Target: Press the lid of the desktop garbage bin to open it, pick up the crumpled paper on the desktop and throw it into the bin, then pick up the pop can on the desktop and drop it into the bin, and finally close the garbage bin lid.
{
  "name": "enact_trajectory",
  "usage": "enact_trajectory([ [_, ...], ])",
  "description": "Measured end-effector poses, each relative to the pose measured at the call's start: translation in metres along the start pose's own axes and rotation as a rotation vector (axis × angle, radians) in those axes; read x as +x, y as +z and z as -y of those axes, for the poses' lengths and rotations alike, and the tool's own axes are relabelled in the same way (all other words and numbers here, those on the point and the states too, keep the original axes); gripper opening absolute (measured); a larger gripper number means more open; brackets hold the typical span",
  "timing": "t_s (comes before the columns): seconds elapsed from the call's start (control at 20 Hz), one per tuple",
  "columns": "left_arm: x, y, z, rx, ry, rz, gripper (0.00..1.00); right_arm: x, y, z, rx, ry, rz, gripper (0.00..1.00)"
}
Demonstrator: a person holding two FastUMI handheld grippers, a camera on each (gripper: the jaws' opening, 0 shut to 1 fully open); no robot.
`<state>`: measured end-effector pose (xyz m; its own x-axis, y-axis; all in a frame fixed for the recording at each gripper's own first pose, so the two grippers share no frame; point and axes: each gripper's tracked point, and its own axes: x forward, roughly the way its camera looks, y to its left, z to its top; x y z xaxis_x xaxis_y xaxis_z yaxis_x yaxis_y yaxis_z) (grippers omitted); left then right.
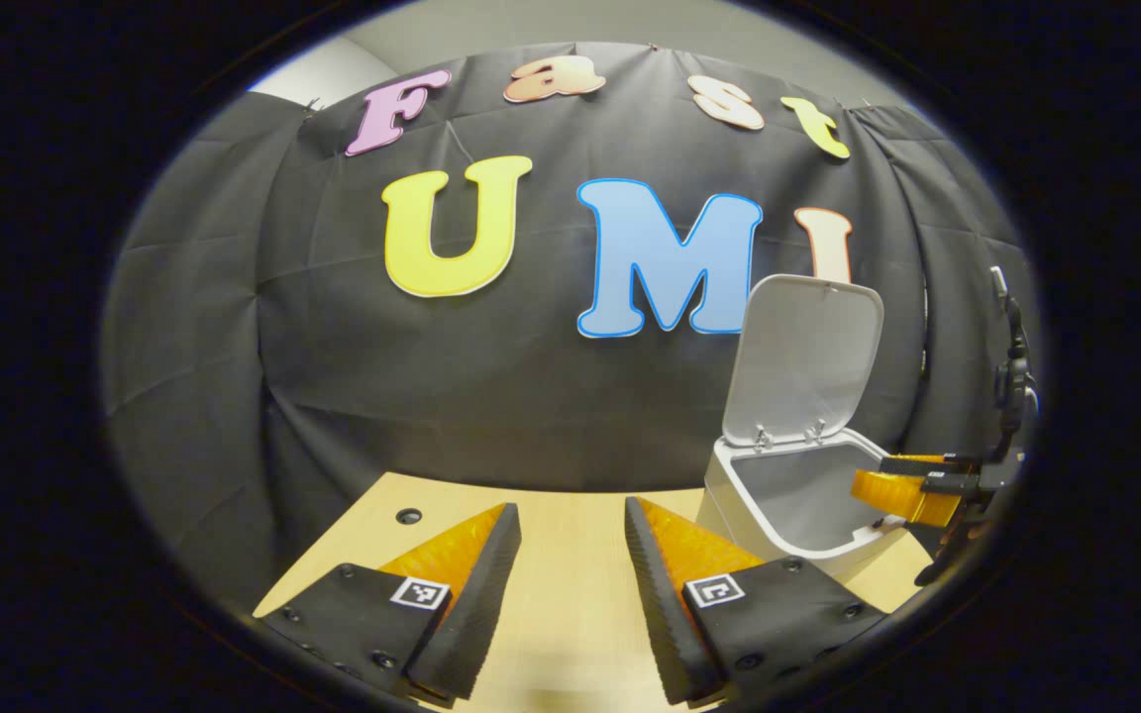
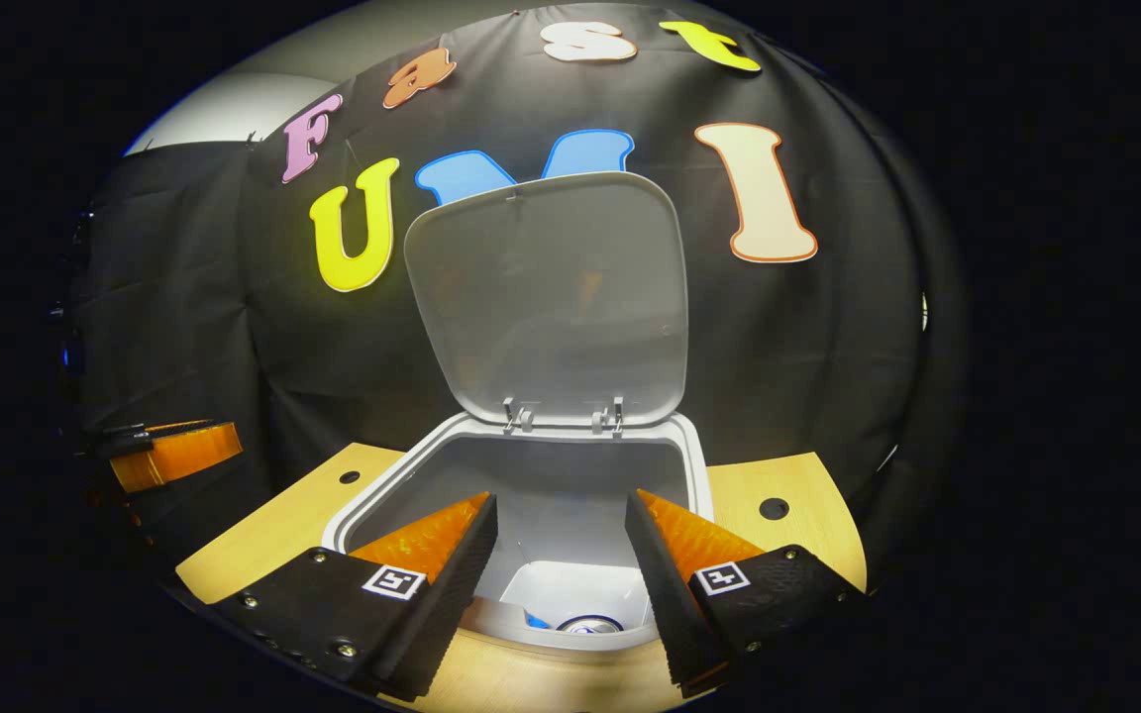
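- Presently, left gripper [image 1: 570, 555]: fingers spread wide, holding nothing, hovering over bare tabletop [image 1: 570, 614] left of the garbage bin [image 1: 729, 495].
- Bin: lid [image 2: 551, 297] upright and open against the booth wall.
- Right gripper [image 2: 561, 555]: fingers parted, empty, poised above the bin's open mouth.
- Pop can [image 2: 590, 624]: lies at the bin bottom, top just visible between the right fingers.
- Crumpled paper: cannot tell where.

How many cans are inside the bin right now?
1: a can lies at the bottom of the open bin, between the right hand-held gripper's fingers. Anything beneath may be hidden.
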<state>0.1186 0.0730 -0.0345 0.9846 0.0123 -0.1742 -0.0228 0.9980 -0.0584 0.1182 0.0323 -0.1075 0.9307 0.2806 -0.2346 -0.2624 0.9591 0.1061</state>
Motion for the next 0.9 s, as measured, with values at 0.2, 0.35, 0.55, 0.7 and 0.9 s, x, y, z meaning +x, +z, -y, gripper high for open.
enact_trajectory([
  [0.2,0.000,0.000,0.004,-0.001,-0.005,0.000,0.72,-0.004,0.009,0.001,-0.004,-0.005,0.015,0.84],
  [0.35,-0.001,0.000,0.004,0.001,-0.007,0.002,0.72,-0.008,0.024,-0.001,-0.016,-0.006,0.048,0.84],
  [0.55,-0.003,-0.001,0.002,-0.009,-0.004,0.000,0.72,-0.016,0.065,-0.009,-0.030,0.005,0.125,0.83],
  [0.7,-0.002,-0.002,0.001,-0.021,0.000,-0.003,0.72,-0.024,0.103,-0.018,-0.037,0.008,0.204,0.83],
  [0.9,-0.003,-0.005,-0.003,-0.047,0.006,-0.007,0.70,-0.033,0.146,-0.026,-0.031,0.001,0.297,0.83],
])
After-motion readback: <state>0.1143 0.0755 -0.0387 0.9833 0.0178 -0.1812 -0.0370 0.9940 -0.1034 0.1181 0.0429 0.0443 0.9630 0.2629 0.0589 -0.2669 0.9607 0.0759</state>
